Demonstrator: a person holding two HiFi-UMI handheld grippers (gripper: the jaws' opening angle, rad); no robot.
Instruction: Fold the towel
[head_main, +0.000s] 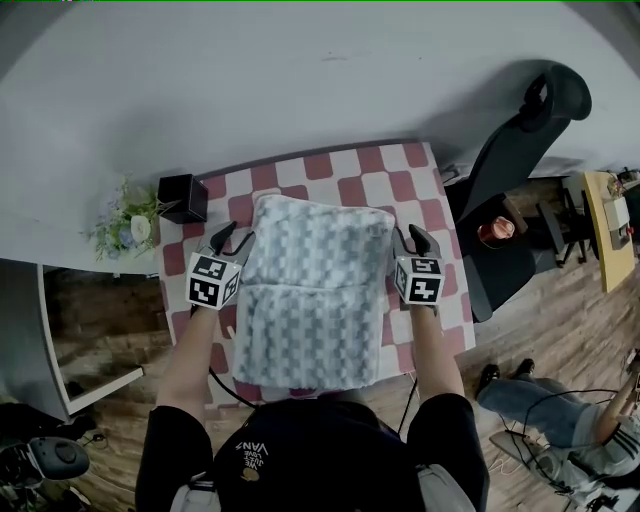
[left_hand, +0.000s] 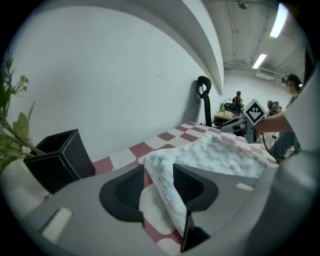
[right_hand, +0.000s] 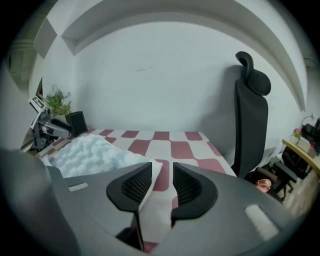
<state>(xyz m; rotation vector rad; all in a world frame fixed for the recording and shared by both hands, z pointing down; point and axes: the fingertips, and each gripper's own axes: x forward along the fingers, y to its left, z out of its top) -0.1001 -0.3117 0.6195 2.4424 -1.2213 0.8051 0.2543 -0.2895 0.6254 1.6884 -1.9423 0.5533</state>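
Observation:
A fluffy grey-and-white checked towel (head_main: 315, 290) lies folded on the red-and-white chequered table (head_main: 340, 165), with a layer's edge running across its middle. My left gripper (head_main: 232, 236) sits at the towel's far left corner. In the left gripper view (left_hand: 159, 172) the towel's edge (left_hand: 165, 200) stands between the jaws, leaning on the right pad with a gap on the left. My right gripper (head_main: 411, 236) is at the far right corner. In the right gripper view (right_hand: 162, 172) a thin towel corner (right_hand: 150, 200) lies between the parted jaws, beside the left pad.
A black box (head_main: 182, 197) and a small plant (head_main: 125, 225) stand at the table's far left corner. A black office chair (head_main: 520, 150) is close to the right edge. The wall runs just behind the table. A person (head_main: 560, 410) sits on the floor at the lower right.

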